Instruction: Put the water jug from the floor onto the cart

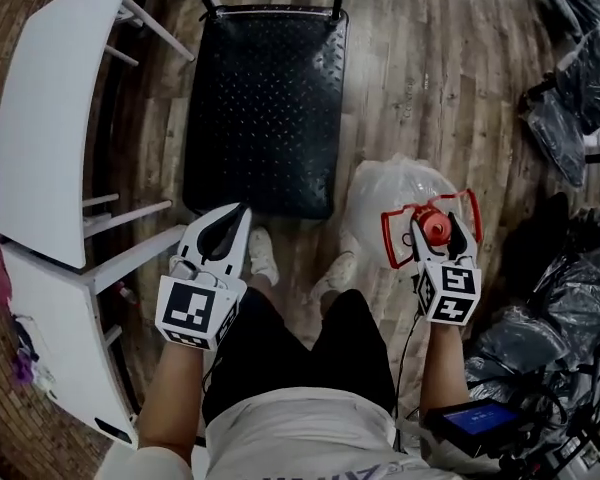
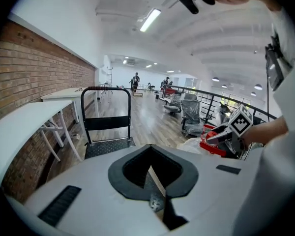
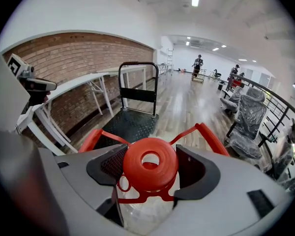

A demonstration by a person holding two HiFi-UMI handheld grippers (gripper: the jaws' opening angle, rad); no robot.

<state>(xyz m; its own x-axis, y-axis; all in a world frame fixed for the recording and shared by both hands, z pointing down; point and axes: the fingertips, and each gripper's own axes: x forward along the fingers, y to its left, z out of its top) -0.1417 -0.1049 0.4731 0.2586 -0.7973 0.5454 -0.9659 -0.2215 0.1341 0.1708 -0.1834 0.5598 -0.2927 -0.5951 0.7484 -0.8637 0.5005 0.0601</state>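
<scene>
Right claw point(image 1: 435, 230) point(image 3: 150, 166) clamped on red cap point(image 3: 150, 162) of water jug point(image 1: 395, 193), one jaw each side of neck. Red handle point(image 1: 392, 240) sticks out either side of claw. Jug off cart point(image 1: 265, 98), over wooden floor point(image 1: 430, 78) just right of cart's near right corner; base contact with floor cannot tell. Left claw point(image 1: 225, 230) point(image 2: 152, 173) jaws together, nothing between, near cart's near left edge. White benches point(image 1: 50, 98) far left.
</scene>
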